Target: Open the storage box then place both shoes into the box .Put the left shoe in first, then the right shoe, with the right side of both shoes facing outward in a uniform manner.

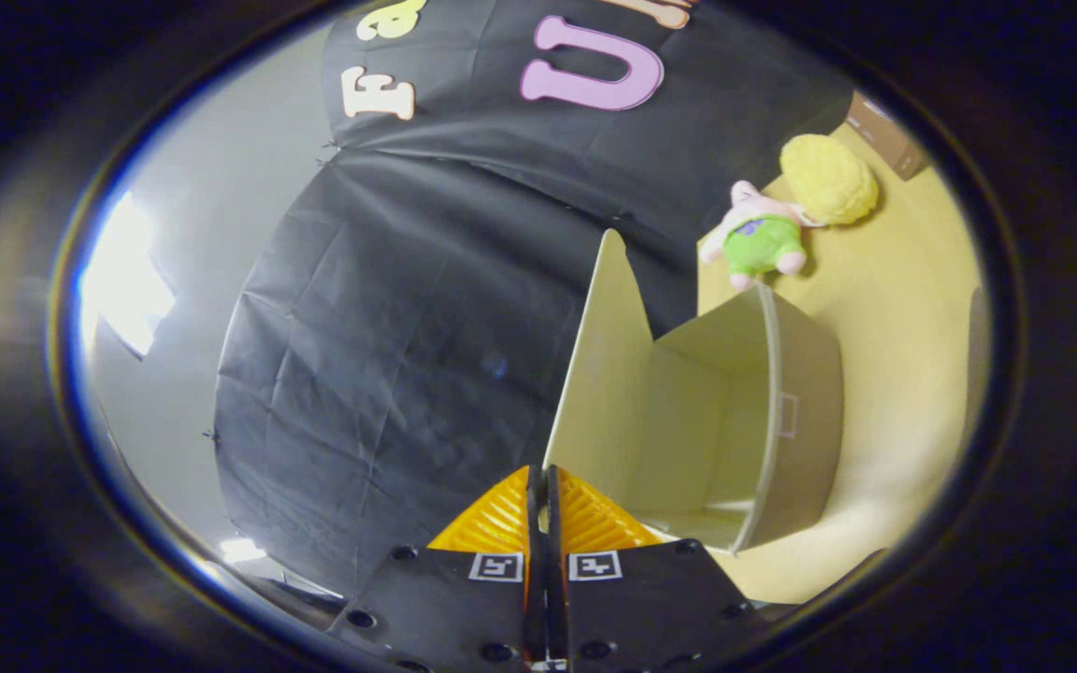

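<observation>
Cardboard lid flap (599, 374) pinched edge-on between my claw's (540, 486) closed fingers | storage box (782, 411) open, just ahead on the yellow table (903, 308), inside looks empty | risk: thin flap slipping free and swinging shut, or my pull dragging the light box | plush doll (772, 229) beyond.

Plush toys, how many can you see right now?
1. A plush toy lies on the yellow floor beyond the open box, well ahead of the gripper, whose fingers grip the lid. The box may hide others.
</observation>
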Demonstrator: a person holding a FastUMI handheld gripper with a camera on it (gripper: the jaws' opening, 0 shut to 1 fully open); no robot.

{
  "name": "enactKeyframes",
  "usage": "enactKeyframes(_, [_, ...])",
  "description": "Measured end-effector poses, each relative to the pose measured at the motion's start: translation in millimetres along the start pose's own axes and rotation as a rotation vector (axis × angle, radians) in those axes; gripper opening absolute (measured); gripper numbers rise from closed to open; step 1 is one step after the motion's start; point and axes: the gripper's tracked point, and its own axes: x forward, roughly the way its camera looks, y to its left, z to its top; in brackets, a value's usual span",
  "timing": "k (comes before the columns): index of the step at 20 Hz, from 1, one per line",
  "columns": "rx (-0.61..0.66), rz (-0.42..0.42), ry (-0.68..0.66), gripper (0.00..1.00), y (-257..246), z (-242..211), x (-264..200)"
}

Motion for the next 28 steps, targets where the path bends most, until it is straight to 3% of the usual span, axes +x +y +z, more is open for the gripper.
enactKeyframes(5, [-0.058, 0.078, 0.060, 0.04, 42.9, -16.9, 54.2])
enactKeyframes(14, [-0.081, 0.040, 0.138, 0.04, 52.7, -65.2, 138.1])
enactKeyframes(23, [-0.291, -0.023, 0.114, 0.98, 49.9, -78.2, 147.0])
enactKeyframes(28, [-0.327, -0.095, 0.014, 0.98, 24.4, -49.1, 110.1])
